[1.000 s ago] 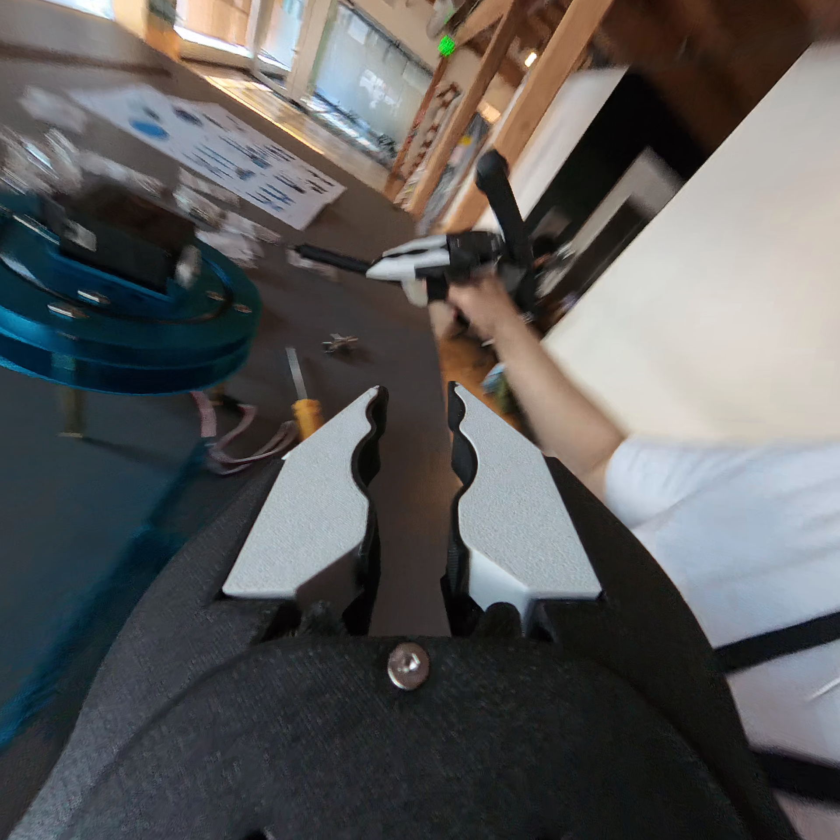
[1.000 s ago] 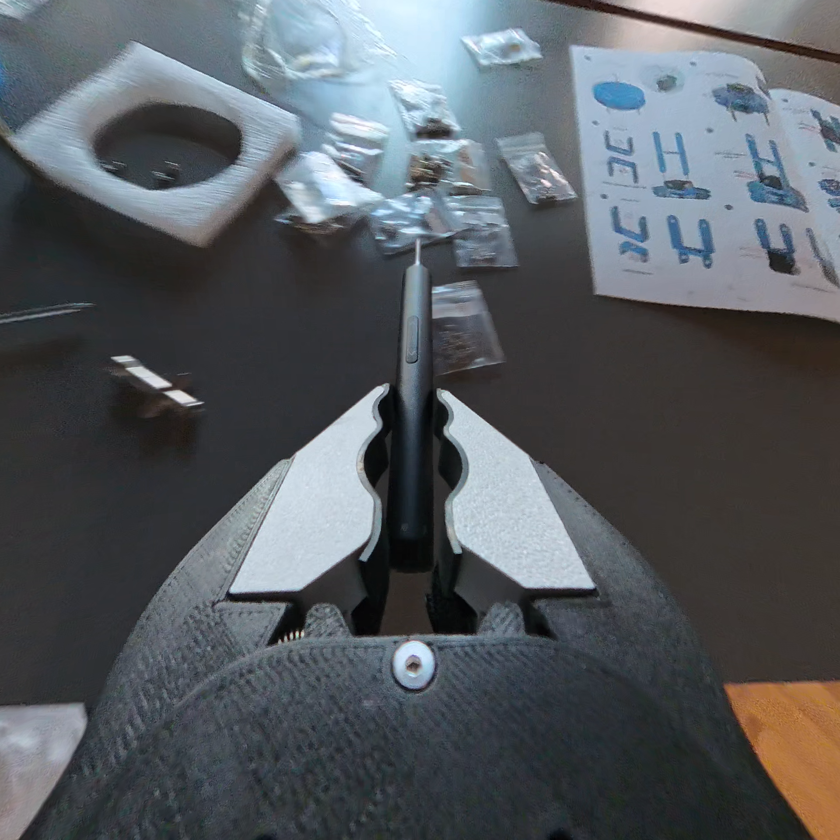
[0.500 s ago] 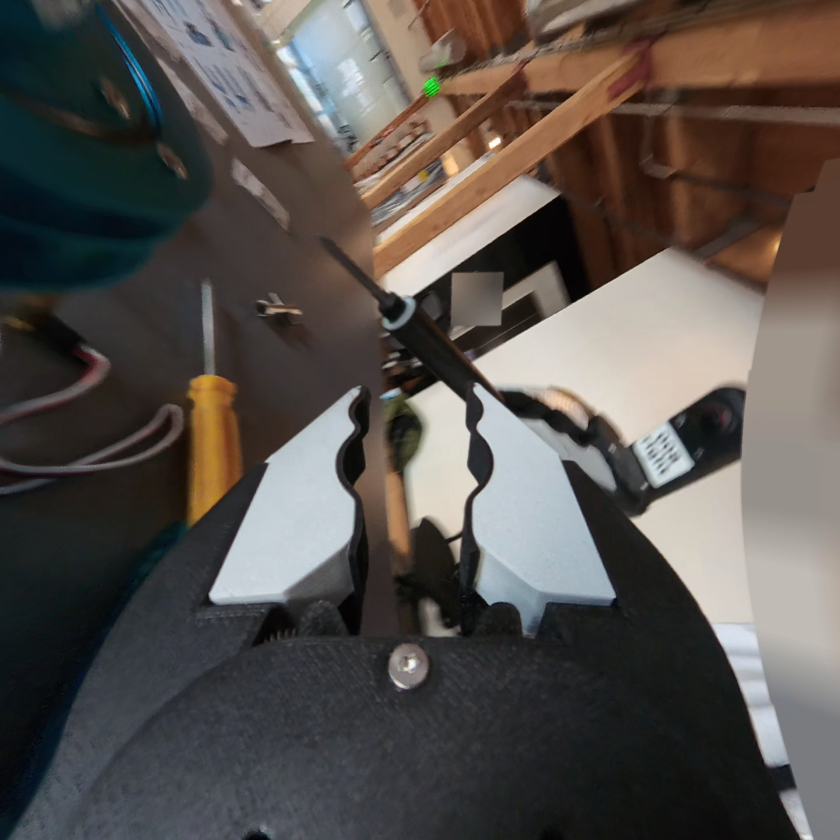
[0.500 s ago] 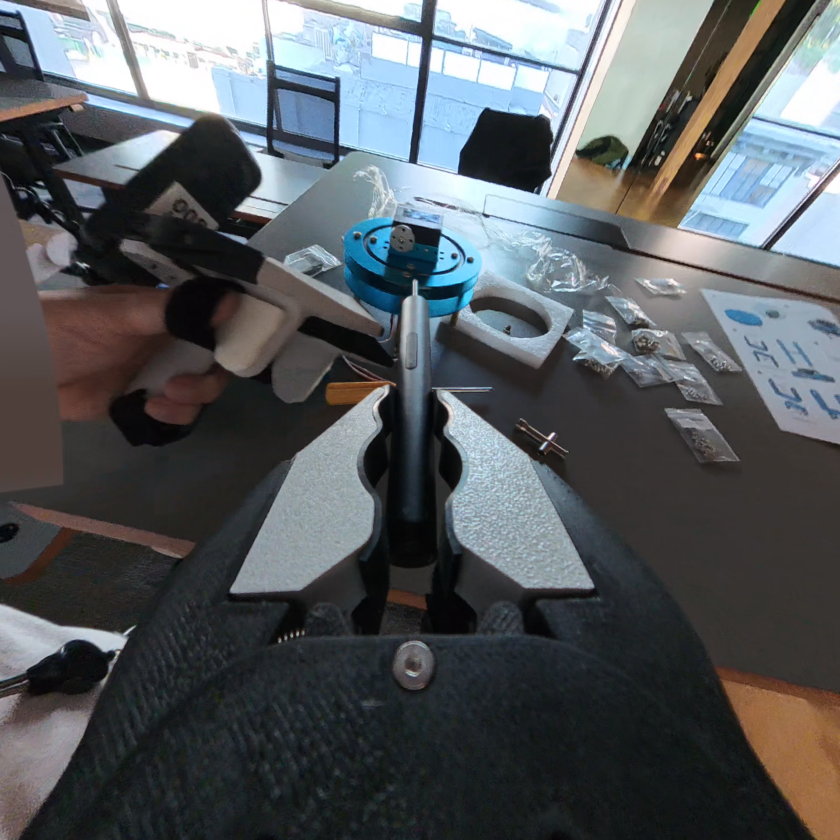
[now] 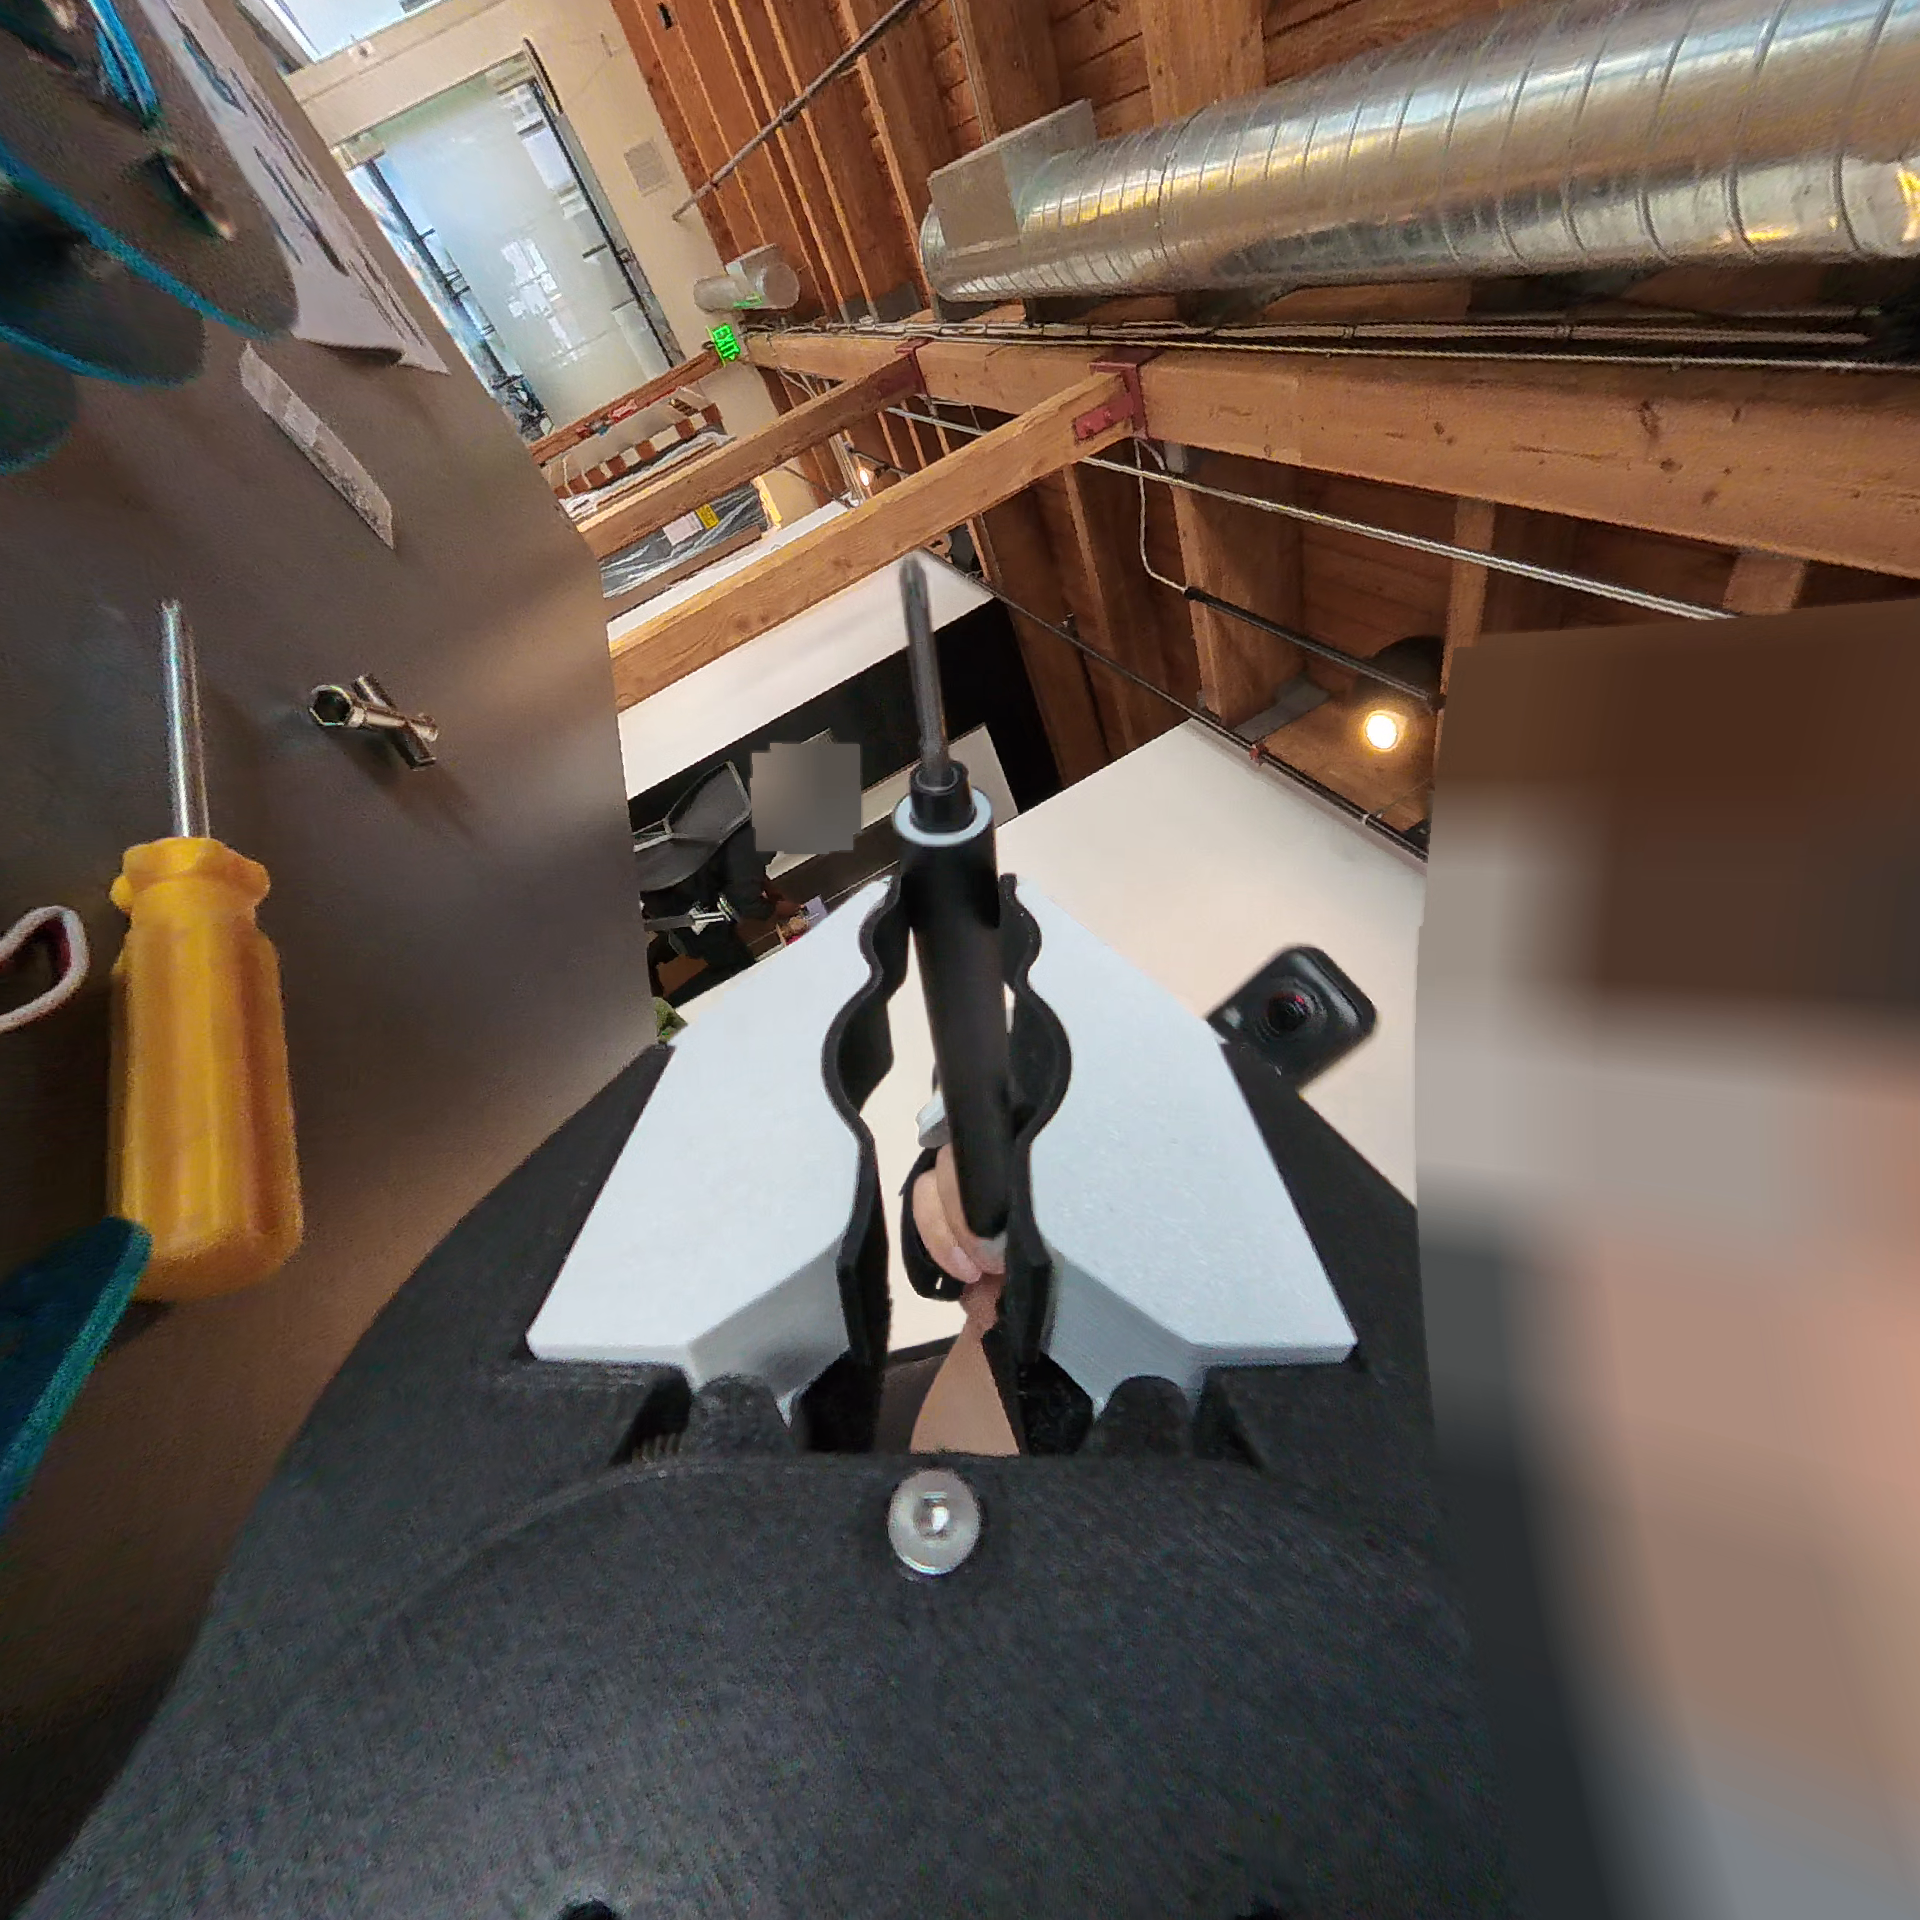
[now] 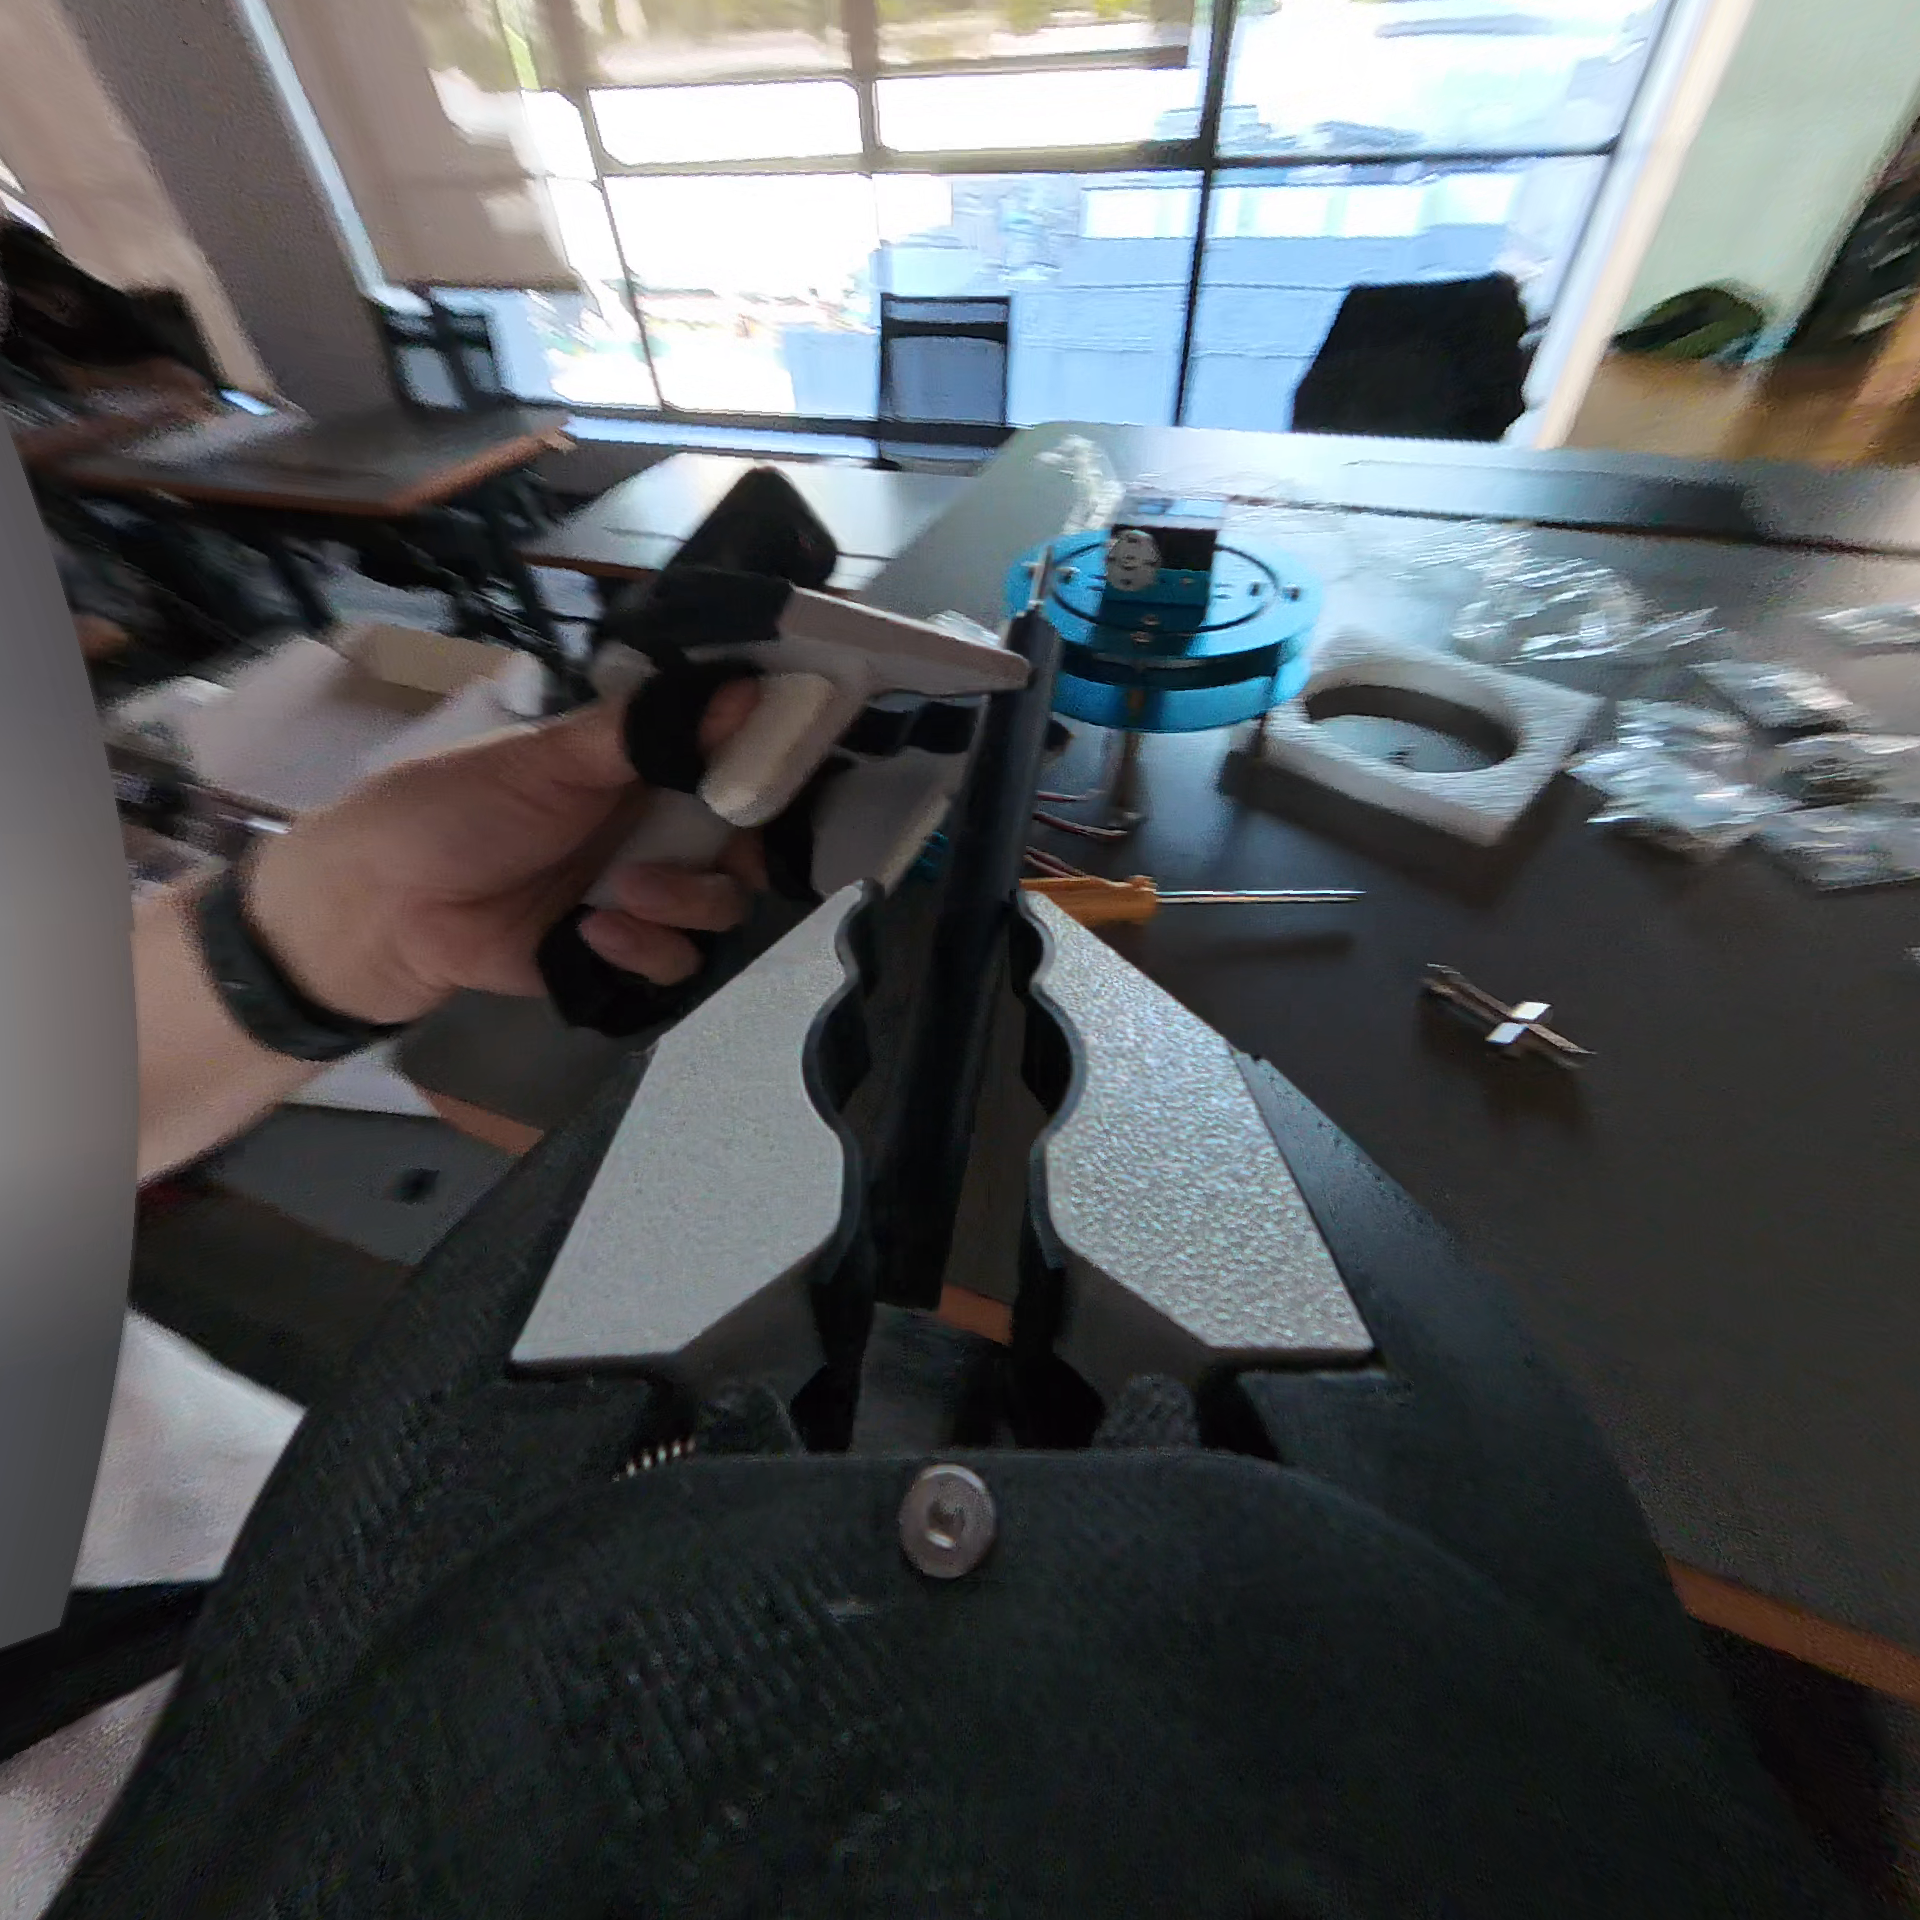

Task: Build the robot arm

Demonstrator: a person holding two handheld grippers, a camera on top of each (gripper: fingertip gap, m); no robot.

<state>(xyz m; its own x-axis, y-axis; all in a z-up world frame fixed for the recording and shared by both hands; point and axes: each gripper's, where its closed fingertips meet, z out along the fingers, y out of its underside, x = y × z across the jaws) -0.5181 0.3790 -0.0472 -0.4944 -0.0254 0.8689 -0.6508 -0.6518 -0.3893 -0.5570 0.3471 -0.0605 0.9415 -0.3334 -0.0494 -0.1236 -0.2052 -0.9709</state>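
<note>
while the slim black pen-shaped electric screwdriver (image 5: 961,997) is bracketed by both tools in the air near the edge of the dark table (image 6: 1558,1195), no firm hold is evident. the right gripper (image 6: 935,914) is seen with its jaws apart, slack showing beside the tilted body. the left gripper (image 5: 940,914) is drawn close about the barrel; whether it is clamped cannot be told. if that grip is loose, the driver is likely to pivot, slip and be dropped.

Dark table (image 6: 1558,1195), big windows (image 6: 894,239), wood beams (image 5: 1455,436), metal duct (image 5: 1403,197)
</note>
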